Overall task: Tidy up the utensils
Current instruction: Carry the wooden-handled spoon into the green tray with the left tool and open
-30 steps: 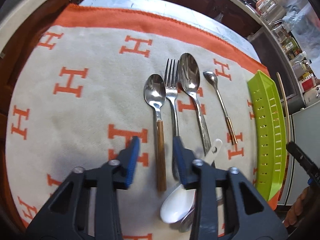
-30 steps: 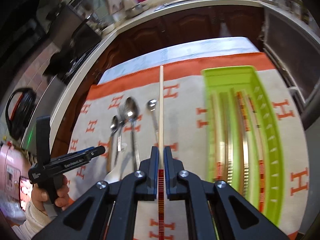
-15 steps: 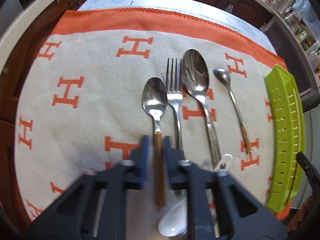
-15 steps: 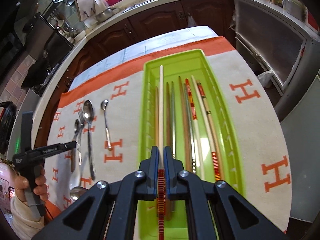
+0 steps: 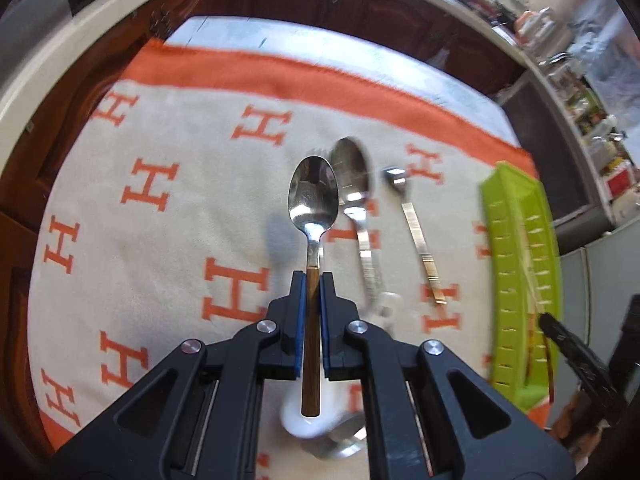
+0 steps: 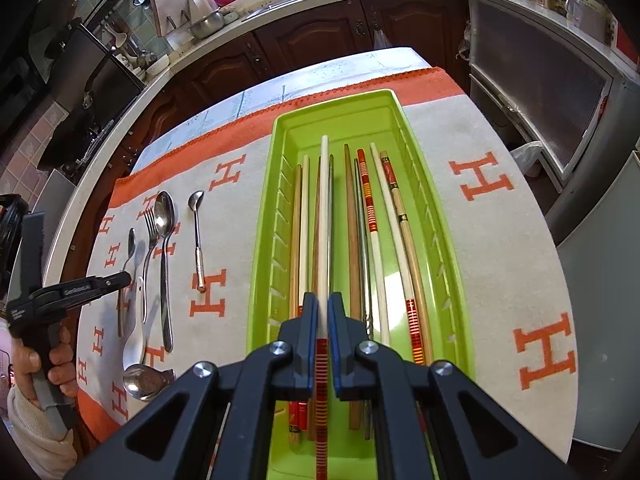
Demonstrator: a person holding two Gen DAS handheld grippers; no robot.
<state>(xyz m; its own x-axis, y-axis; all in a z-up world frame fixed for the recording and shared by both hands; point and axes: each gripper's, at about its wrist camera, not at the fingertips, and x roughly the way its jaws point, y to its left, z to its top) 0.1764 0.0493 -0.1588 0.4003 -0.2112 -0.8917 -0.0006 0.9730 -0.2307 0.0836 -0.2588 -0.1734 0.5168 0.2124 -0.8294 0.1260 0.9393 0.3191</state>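
My left gripper (image 5: 313,280) is shut on the wooden handle of a steel spoon (image 5: 310,196) and holds it just above the cloth, bowl pointing away. From the right wrist view the same gripper (image 6: 120,280) shows at the left, in a person's hand. My right gripper (image 6: 323,304) is shut on a white chopstick with a red-striped end (image 6: 324,208). It hangs lengthwise over the green tray (image 6: 260,248), where several chopsticks (image 6: 376,240) lie side by side.
On the orange-and-cream cloth (image 6: 500,240) lie a fork (image 6: 150,232), a large spoon (image 6: 164,216), a small spoon (image 6: 197,224), a white ceramic spoon (image 6: 134,332) and a steel ladle-like spoon (image 6: 144,380). Dark cabinets and a worktop surround the table.
The left gripper closed on the wooden-handled spoon and raised it off the cloth. The right gripper carried its chopstick from above the cloth to above the green tray.
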